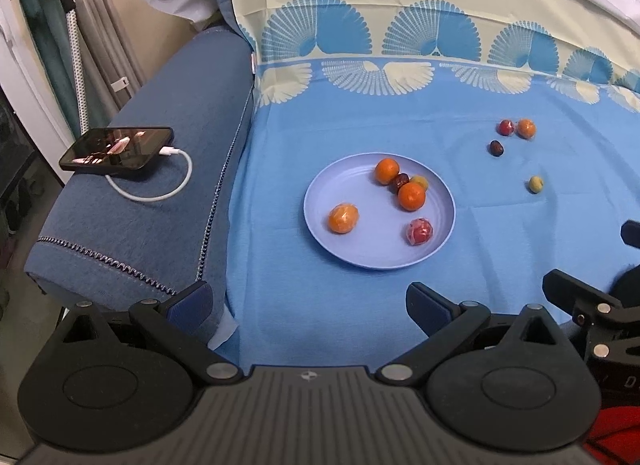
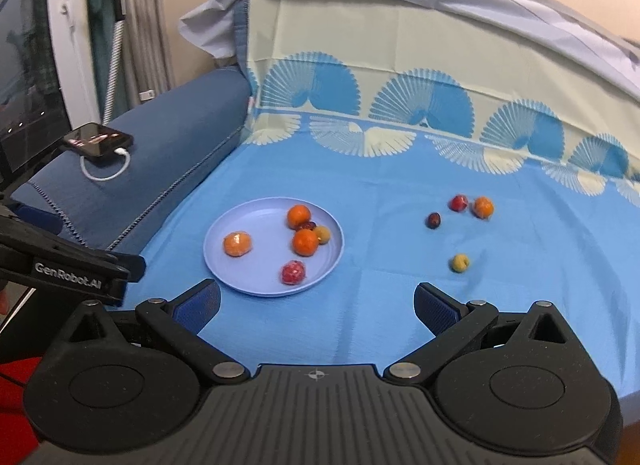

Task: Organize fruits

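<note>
Right wrist view: I have both tools spread and empty, right gripper [image 2: 316, 307] hanging near the plate's front edge, left gripper [image 1: 308, 303] likewise. Four fruits lie loose on the blue cloth [image 2: 380, 325], well right of the plate [image 2: 224, 265]. I judge the yellow fruit [image 2: 460, 263] nearest; straddle it squarely, close gently so it cannot roll. Beyond it: dark plum [image 2: 433, 220], red fruit [image 2: 458, 203], touching a small orange [image 2: 483, 207]. Six fruits already plated.
</note>
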Motion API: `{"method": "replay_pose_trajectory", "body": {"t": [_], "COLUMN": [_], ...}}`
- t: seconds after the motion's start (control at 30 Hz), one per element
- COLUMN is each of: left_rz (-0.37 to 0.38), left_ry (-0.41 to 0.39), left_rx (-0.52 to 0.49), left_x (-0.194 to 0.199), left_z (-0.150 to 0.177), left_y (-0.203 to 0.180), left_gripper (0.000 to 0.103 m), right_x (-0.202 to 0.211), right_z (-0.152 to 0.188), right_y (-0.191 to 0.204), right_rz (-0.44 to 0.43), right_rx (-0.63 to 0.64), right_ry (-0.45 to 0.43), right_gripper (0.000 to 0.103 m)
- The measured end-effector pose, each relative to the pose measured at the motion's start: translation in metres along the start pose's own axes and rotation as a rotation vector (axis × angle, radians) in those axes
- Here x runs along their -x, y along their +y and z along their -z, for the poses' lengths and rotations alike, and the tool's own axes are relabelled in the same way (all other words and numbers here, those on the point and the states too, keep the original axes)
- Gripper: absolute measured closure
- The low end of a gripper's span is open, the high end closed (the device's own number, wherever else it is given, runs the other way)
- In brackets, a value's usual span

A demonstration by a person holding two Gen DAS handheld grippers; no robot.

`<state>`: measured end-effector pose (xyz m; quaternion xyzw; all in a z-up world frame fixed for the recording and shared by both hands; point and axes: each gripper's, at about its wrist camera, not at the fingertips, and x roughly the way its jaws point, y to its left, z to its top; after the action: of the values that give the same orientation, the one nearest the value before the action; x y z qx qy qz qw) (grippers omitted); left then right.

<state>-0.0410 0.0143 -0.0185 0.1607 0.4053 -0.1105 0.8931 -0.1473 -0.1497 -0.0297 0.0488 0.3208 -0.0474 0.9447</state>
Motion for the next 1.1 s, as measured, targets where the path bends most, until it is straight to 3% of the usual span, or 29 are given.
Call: {"method": "replay_pose_trajectory", "body": {"t": [0.13, 0.33, 0.53, 0.67, 0.8, 0.87, 0.93, 1.1], "left_rz": [0.008, 0.097, 0.222, 0.228, 0.26, 0.294, 0.299, 0.352], "left_ry": [0.019, 0.063, 0.147, 0.159, 0.149, 0.169, 0.183, 0.188], "left_rx": [-0.01, 0.03, 0.011, -0.055, -0.172, -0.239, -0.253, -0.259], "left_x": [-0.011, -0.035, -0.083, -0.129, -0.187, -0.223, -0.25, -0.294], "left_z": [-0.014, -0.055, -0.113, -0.15, -0.176, -0.181, -0.184, -0.193], "left_y": [-0.009, -0.03, -0.085, -0.136, -0.192, -0.219, -0.236, -0.263], "left_gripper": [0.0, 0.0, 0.0, 0.0, 0.0, 0.0, 0.0, 0.0], "right_x": [-0.009, -0.025, -0.064, -0.105, -0.157, -0.19, -0.224, -0.298], "right_z": [0.0, -0.006, -0.021, -0.028, -0.036, -0.04, -0.045, -0.05], "right_y": [-0.013, -0.053, -0.124, -0.173, -0.223, -0.249, -0.268, -0.285], "right_rz": [0.029, 0.187, 0.333, 0.41, 0.413, 0.357, 0.287, 0.238], "right_rx": [-0.035, -0.025, -0.087, -0.074, -0.117, -0.144, -0.164, -0.113], "right_ry": [-0.001, -0.065, -0.085, -0.091, -0.083, -0.05, 0.01, 0.074], "right_gripper": [0.001, 0.001, 0.001, 0.001, 0.001, 0.001, 0.001, 0.001]}}
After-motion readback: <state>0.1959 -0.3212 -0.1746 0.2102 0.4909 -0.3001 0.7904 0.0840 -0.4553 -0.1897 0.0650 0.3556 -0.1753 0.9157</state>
